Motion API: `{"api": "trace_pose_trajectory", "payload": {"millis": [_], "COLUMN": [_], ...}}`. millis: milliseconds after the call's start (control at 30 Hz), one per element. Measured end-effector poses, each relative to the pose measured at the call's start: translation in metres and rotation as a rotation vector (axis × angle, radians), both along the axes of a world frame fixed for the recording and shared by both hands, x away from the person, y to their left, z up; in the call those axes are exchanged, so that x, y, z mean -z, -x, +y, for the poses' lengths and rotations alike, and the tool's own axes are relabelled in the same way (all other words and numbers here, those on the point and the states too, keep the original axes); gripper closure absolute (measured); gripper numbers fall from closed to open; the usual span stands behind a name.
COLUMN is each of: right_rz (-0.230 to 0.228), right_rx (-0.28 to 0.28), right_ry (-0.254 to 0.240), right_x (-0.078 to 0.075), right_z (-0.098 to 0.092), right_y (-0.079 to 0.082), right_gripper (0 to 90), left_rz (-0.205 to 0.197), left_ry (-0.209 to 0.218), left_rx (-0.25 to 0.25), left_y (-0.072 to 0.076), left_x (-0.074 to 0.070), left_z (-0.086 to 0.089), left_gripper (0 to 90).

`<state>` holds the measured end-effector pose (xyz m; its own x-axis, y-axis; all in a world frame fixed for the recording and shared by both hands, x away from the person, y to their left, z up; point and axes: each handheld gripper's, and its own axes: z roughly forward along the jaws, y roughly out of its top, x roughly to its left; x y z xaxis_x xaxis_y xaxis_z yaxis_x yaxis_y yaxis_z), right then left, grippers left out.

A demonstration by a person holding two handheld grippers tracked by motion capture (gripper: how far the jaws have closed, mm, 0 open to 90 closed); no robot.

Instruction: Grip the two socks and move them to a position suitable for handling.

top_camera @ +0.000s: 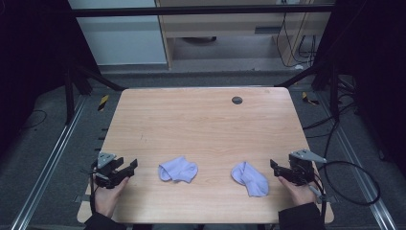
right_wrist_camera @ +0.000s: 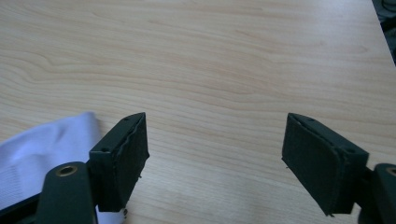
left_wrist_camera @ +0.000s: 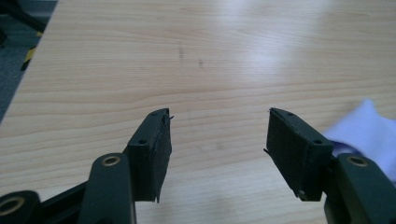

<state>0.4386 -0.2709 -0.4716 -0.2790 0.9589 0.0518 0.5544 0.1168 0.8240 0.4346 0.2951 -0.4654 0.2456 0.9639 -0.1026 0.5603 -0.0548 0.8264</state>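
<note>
table [top_camera: 201,124] — light wood-grain top, rounded corners, the largest item in the high view; a small dark round cap [top_camera: 237,100] sits near its far edge, at about 1 o'clock from the table's centre.

right sock [top_camera: 250,178] — pale lilac, lying flat and crumpled on the table's near half, at about 5 o'clock from centre; its toe end points toward 5 o'clock. in the right gripper view a lilac corner of it shows at 8 o'clock, beside and partly behind the left-hand jaw.

left sock [top_camera: 177,169] — pale lilac, folded over on itself, at about 7 o'clock from the table's centre, well apart from the right sock. in the left gripper view its edge shows at 4 o'clock, behind the right-hand jaw.

right gripper [top_camera: 275,166] — black, grey three-cornered plate on top, held in a hand at the near right edge; it lies at 3 o'clock of the right sock, near it but apart. jaws spread wide, bare wood between the pads — nothing held.

left gripper [top_camera: 132,165] — black, same plate, held in a hand at the near left edge; at 9 o'clock of the left sock, apart from it. jaws spread wide, nothing between them.
</note>
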Motion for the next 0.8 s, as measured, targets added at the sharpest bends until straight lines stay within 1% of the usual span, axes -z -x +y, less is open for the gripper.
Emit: {"api": "trace_pose_trajectory", "payload": {"millis": [33, 67, 133, 200, 267, 300, 367, 400, 433, 500, 633, 667, 733, 800], "right_rz": [0.0, -0.009, -0.01, -0.013, -0.006, -0.007, 0.002, -0.002, 0.003, 0.004, 0.014, 0.011, 0.018, 0.017], "right_rx": [-0.006, -0.013, -0.025, -0.037, -0.051, -0.054, -0.06, -0.067, -0.072, -0.077, -0.107, -0.118, -0.126, -0.135], "right_ry": [-0.003, 0.015, 0.026, 0.023, 0.02, 0.027, 0.027, 0.038, 0.042, 0.03, 0.047, 0.047, 0.038, 0.044], "right_x": [-0.002, -0.003, -0.005, -0.008, -0.01, -0.01, -0.012, -0.013, -0.014, -0.016, -0.02, -0.02, -0.02, -0.02], "right_z": [0.002, 0.003, 0.006, 0.01, 0.014, 0.016, 0.021, 0.023, 0.025, 0.029, 0.036, 0.037, 0.039, 0.041], "right_y": [0.002, 0.004, 0.005, 0.006, 0.007, 0.007, 0.009, 0.009, 0.009, 0.011, 0.015, 0.016, 0.019, 0.022], "right_gripper": [24.7, 26.0, 27.2, 28.4, 30.1, 31.1, 31.9, 32.6, 33.3, 34.5, 37.0, 37.8, 38.7, 39.5], "left_rz": [-0.003, -0.006, -0.01, -0.011, -0.008, -0.008, -0.015, -0.01, -0.014, -0.018, -0.022, -0.021, -0.028, -0.032], "left_ry": [0.004, 0.004, -0.002, -0.002, -0.009, -0.011, -0.012, -0.014, -0.01, -0.005, -0.021, -0.018, -0.02, -0.014], "left_rx": [0.013, 0.027, 0.051, 0.072, 0.089, 0.094, 0.113, 0.122, 0.127, 0.138, 0.15, 0.155, 0.161, 0.172], "left_y": [0.002, 0.003, 0.006, 0.007, 0.006, 0.006, 0.006, 0.006, 0.006, 0.006, 0.004, 0.003, 0.002, 0.0], "left_x": [-0.001, -0.002, -0.004, -0.004, -0.005, -0.006, -0.007, -0.009, -0.01, -0.013, -0.018, -0.019, -0.022, -0.024], "left_z": [-0.004, -0.008, -0.014, -0.021, -0.027, -0.029, -0.034, -0.036, -0.038, -0.041, -0.051, -0.053, -0.059, -0.066], "left_gripper": [39.0, 38.8, 38.4, 37.8, 37.8, 37.8, 37.4, 37.1, 36.7, 36.4, 36.6, 36.6, 36.9, 37.5]}}
